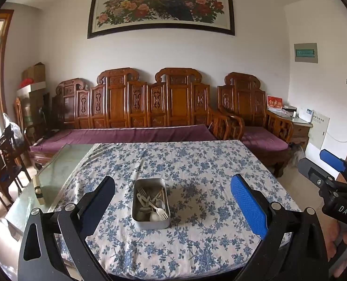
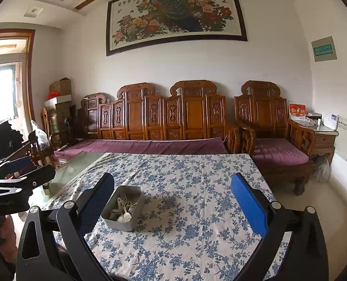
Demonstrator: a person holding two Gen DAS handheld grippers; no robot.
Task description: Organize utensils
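Note:
A metal tin (image 1: 159, 225) stands on the blue-flowered tablecloth (image 1: 196, 164) and holds several white plastic forks and spoons (image 1: 153, 205). My left gripper (image 1: 173, 201) is open and empty, held above the near table edge with the tin between its fingers' lines. My right gripper (image 2: 173, 201) is open and empty too; the tin (image 2: 117, 224) with the utensils (image 2: 124, 207) lies by its left finger (image 2: 96, 201). The right gripper also shows at the right edge of the left wrist view (image 1: 332, 178).
A bare glass tabletop (image 1: 56, 171) lies left of the cloth with a small bottle-like object (image 1: 38, 190) on it. A carved wooden sofa (image 1: 136, 107) with purple cushions stands behind the table. Wooden chairs (image 1: 2, 161) stand at the left.

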